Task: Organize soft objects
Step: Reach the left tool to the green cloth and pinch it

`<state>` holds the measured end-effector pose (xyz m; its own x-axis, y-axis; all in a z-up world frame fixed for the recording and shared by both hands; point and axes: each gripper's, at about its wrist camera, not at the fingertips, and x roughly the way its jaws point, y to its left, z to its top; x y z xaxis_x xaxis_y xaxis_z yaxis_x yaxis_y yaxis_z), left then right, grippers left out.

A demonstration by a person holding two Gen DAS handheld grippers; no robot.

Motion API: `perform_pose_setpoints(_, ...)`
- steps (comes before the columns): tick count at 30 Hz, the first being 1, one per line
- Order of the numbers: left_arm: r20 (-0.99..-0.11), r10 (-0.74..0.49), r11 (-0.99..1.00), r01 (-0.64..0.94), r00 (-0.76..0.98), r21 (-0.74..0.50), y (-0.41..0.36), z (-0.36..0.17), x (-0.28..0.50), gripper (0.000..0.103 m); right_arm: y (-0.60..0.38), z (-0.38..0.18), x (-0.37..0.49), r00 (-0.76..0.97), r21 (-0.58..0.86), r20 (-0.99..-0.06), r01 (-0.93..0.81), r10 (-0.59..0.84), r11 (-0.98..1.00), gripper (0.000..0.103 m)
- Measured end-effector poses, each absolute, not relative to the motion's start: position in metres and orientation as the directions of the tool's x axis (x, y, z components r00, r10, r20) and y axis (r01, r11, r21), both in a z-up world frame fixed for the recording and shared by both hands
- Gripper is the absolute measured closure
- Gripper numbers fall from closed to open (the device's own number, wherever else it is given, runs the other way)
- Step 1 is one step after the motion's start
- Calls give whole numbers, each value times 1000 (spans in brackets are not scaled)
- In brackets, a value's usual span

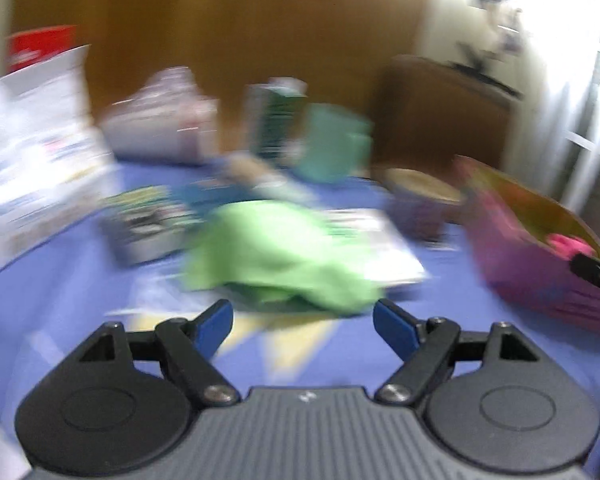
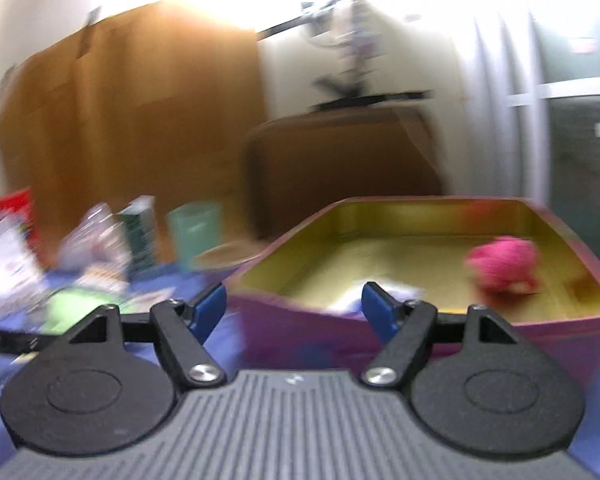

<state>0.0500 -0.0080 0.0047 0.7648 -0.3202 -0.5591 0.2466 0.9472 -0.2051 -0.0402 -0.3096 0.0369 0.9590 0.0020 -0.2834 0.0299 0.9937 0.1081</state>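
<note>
Green cloth lies crumpled on the blue table cover, just ahead of the left gripper and in line with the gap between its fingers. Cloth is not touched. Left jaws stand well apart, blue pads clear of everything, nothing between them. View is smeared with blur; edges of the cloth uncertain.

Pink soft object sits inside the purple bin, ahead and to the right of the right gripper, resting on the bin's yellow-green floor toward its right wall. Right jaws also spread wide, nothing gripped; the gripper sits at the bin's near wall, fingertips about at rim level. A pale, whitish shape shows just past the near rim between the fingers, too blurred to identify.

From the left gripper the same bin is off to the right, with the pink object visible over its rim. From the right gripper the green cloth is to the left, low on the table.

Farther out, beyond the cloth: a flat white packet to its right, touching or under its edge; a small dark printed box to its left; a teal cup and a dark green carton behind; a round purple bowl between cloth and bin. A large white box stands far left. Brown cardboard fills the background.
</note>
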Motion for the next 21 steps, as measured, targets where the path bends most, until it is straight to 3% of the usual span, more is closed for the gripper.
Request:
perform_pose_setpoints(3, -559, -263, 958, 146, 787, -246, 20, 0, 56, 23, -275, 30, -24, 934, 73, -341, -84, 104, 994, 26)
perform_pose_setpoints(5, -540, -285, 937, 111, 792, -331, 36, -2, 60, 23, -251, 27, -15, 916, 33, -368, -159, 160, 987, 26)
perform_pose_setpoints(10, -498, -317, 907, 104, 807, -409, 48, -2, 60, 23, -193, 23, 25, 856, -60, -435, -337, 280, 939, 26)
perform_pose_setpoints(16, -477, -340, 893, 118, 811, -435, 51, -2, 55, 23, -164, 15, 89, 758, 40, -544, -405, 360, 913, 25)
perform_pose_setpoints(18, -474, -351, 886, 121, 807, -448, 52, -2, 55, 23, -167, 11, 91, 728, 97, -558, -419, 398, 903, 45)
perform_pose_setpoints(19, -474, -355, 882, 122, 805, -454, 53, -2, 55, 23, -167, 12, 86, 724, 105, -555, -428, 409, 898, 77)
perform_pose_setpoints(20, -475, -360, 880, 122, 803, -460, 54, -3, 56, 23, -168, 13, 79, 729, 93, -556, -423, 400, 901, 98)
perform_pose_setpoints(21, -476, -364, 876, 121, 800, -466, 54, -3, 57, 23, -171, 14, 70, 734, 79, -554, -423, 392, 903, 99)
